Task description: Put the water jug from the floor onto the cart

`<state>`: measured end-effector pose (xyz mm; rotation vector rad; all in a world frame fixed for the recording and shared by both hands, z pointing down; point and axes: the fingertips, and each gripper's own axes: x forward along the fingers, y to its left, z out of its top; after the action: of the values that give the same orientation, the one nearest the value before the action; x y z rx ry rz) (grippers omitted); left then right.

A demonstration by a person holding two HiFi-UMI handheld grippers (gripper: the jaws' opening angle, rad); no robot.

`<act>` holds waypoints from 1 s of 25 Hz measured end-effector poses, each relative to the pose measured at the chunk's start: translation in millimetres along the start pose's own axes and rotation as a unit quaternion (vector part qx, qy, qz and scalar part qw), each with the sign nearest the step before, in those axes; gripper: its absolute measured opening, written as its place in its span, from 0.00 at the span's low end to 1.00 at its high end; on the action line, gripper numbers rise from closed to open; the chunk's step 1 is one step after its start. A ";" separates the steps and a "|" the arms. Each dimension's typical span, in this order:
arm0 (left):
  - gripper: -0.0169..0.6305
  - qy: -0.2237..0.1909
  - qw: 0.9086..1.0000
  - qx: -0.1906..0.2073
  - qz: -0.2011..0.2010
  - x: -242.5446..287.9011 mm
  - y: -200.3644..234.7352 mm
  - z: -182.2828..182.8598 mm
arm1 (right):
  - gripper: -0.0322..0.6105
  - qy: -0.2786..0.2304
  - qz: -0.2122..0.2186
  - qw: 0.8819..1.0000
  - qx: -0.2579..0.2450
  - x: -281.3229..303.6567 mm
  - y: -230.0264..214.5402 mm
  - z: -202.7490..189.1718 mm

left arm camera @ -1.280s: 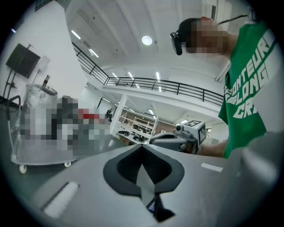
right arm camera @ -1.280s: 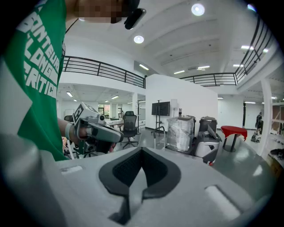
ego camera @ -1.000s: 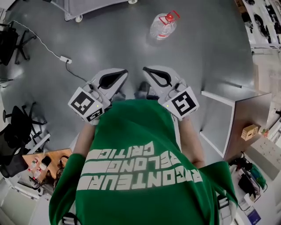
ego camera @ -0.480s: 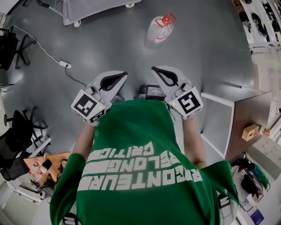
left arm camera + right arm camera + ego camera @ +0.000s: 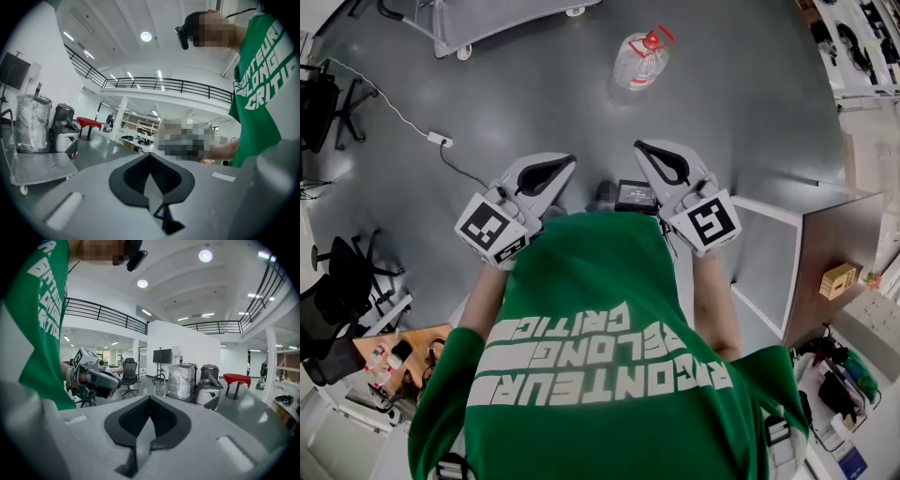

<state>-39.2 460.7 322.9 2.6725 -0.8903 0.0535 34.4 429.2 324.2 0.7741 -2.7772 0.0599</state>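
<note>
Left gripper: jaws pressed together, nothing between them; held at chest.
Right gripper: likewise closed and empty; has drifted outward over the last second, widening the gap between the pair.
Water jug: upright on the floor, well ahead, seemingly no nearer.
Cart: beyond, left of the jug.
Status: approach only; pickup not begun.

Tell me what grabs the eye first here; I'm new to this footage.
A green shirt with white lettering fills the lower head view. Just above it are the left claw and right claw, both shut and empty. Beyond them a clear water jug with a red cap sits on the grey floor, the cart at top left.
</note>
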 end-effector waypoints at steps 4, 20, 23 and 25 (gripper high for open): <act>0.05 -0.003 1.000 -0.005 -0.020 9.0 -10.2 -0.3 | 0.04 0.000 -0.014 1.000 0.005 -14.5 -8.8 -5.1; 0.05 0.001 0.999 -0.007 -0.035 71.9 -64.3 -22.3 | 0.04 0.013 -0.049 0.998 0.033 -105.5 -56.8 -54.3; 0.05 0.009 0.999 -0.004 -0.036 79.3 -67.2 -25.2 | 0.04 0.011 -0.053 0.998 0.028 -108.5 -61.1 -59.0; 0.05 0.010 0.999 -0.001 -0.039 84.7 -68.6 -23.4 | 0.04 0.002 -0.058 0.998 0.034 -109.6 -65.3 -58.5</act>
<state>71.0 470.8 336.7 2.6970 -0.7786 0.0626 172.1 434.6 350.6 0.9483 -2.7336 0.1339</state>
